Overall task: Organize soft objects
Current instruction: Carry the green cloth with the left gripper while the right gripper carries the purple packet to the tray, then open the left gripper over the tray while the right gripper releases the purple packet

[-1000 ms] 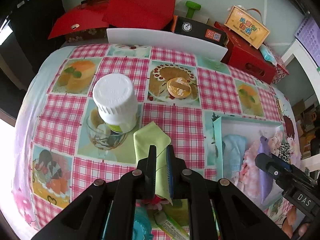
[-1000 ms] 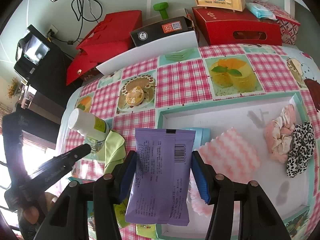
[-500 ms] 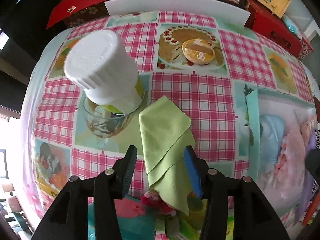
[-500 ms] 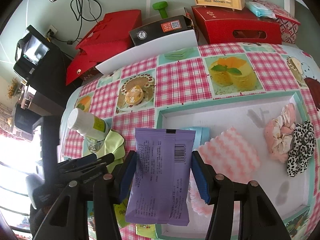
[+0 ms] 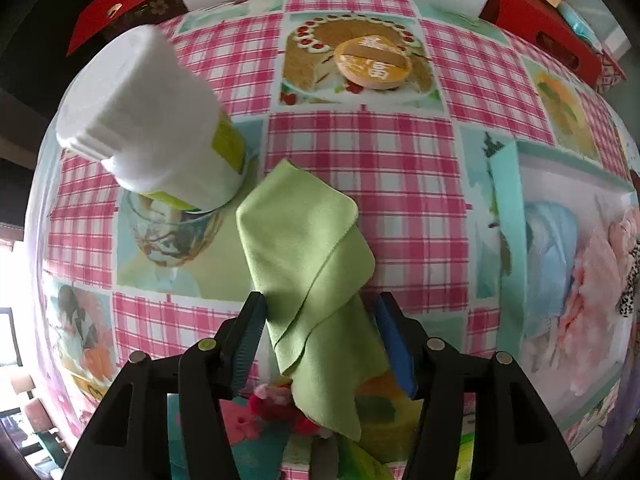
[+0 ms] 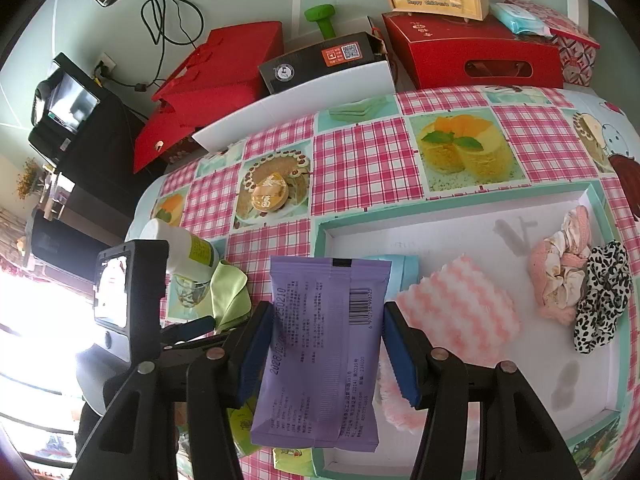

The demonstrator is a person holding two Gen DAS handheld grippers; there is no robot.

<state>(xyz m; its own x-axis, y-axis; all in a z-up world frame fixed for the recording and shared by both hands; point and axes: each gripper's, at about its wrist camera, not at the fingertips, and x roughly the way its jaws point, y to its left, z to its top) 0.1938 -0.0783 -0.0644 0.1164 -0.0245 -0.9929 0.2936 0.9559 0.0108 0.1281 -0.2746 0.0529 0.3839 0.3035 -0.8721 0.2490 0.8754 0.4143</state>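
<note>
Looking straight down through the left claw [image 5: 320, 340], we see its jaws opening, one on either side of the green cloth [image 5: 308, 264], with a visible gap between each pad and the fabric. The cloth lies folded on the checked desk [image 5: 360, 168], its long axis running from a corner near the white bottle [image 5: 156, 120] toward the claw, where the narrower end drapes over a clutter of small colourful items we cannot make out. The bottle stands just beside the cloth's far corner.

Our right claw [image 6: 326, 344] is clamped on a purple packet [image 6: 324, 352], pads pressing its two long edges. The packet hangs upright, long axis vertical, printed back and barcode facing the camera, held above the near edge of the teal-rimmed tray [image 6: 440, 204].

In the tray we find a blue cloth [image 6: 404, 268] partly hidden behind the packet, a pink-and-white wavy cloth [image 6: 460, 304] beside it, and against the right-hand wall a pink scrunchie [image 6: 560, 272] touching a leopard-print scrunchie [image 6: 604, 296].

From the right wrist view, the green cloth [image 6: 228, 292] shows left of the tray, well apart from it.
</note>
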